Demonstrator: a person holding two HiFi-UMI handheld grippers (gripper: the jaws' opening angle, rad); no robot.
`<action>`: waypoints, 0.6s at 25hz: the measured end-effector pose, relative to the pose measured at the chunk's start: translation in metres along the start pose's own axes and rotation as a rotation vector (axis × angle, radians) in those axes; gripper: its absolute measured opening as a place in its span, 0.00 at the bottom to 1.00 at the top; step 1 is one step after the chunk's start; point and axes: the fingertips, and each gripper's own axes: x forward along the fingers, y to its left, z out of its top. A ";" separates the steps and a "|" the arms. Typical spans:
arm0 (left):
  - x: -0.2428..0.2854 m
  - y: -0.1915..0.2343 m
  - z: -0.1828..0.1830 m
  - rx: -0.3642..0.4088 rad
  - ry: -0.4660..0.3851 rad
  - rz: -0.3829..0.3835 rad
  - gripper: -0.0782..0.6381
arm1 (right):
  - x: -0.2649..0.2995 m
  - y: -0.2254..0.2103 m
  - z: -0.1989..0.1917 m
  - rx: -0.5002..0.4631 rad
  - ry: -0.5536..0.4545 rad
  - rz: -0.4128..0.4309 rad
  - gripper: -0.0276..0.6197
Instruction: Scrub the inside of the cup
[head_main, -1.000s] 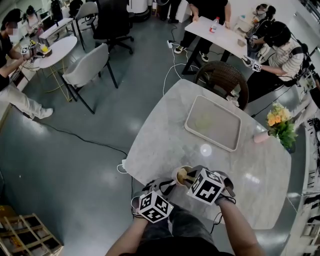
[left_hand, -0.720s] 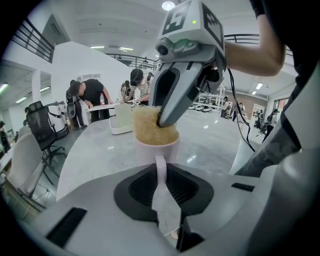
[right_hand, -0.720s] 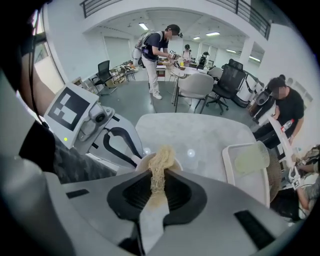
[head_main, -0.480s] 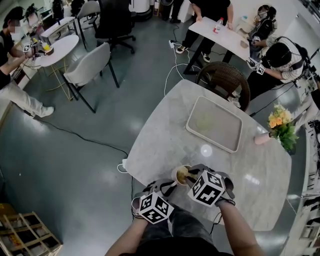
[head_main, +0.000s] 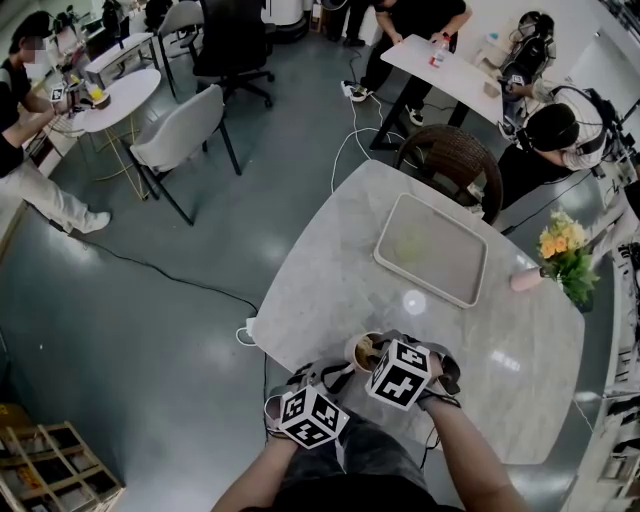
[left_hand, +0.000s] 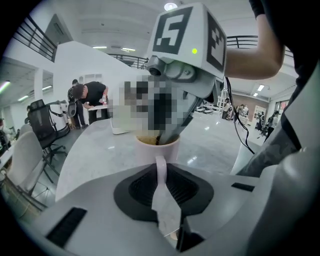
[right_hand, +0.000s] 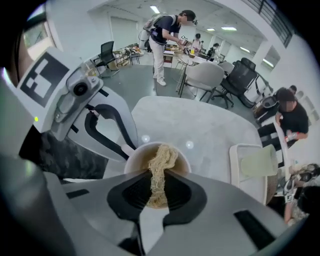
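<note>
A pale cup (head_main: 360, 349) stands near the front edge of the marble table (head_main: 330, 270). In the left gripper view the cup's handle (left_hand: 160, 167) sits between the jaws, and my left gripper (left_hand: 163, 174) is shut on it, holding the cup (left_hand: 150, 149) upright. My right gripper (right_hand: 156, 182) points steeply down over the cup's mouth (right_hand: 134, 155), shut on a tan fibrous scrubber (right_hand: 161, 159). The scrubber hangs inside the cup. Seen from the head view, the right gripper (head_main: 380, 356) stands over the cup and hides most of its inside; the left gripper (head_main: 336, 374) is beside it.
A white tray (head_main: 431, 248) lies at the table's far side. Flowers (head_main: 560, 248) stand at the right edge. A wicker chair (head_main: 445, 155) is behind the table. Seated and standing people, other tables and chairs fill the room beyond.
My right gripper has sunk a little and shifted slightly left over the cup, taking the scrubber deeper. The left gripper and the cup have stayed put.
</note>
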 end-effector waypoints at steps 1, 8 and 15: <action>0.000 0.001 0.000 0.001 0.003 0.002 0.19 | 0.000 0.002 0.001 0.026 -0.006 0.038 0.14; 0.003 0.001 0.000 0.006 0.012 0.009 0.19 | -0.010 0.011 0.001 0.167 -0.112 0.176 0.14; 0.003 0.002 0.002 -0.001 0.014 0.010 0.19 | -0.037 0.006 0.003 0.176 -0.193 0.195 0.14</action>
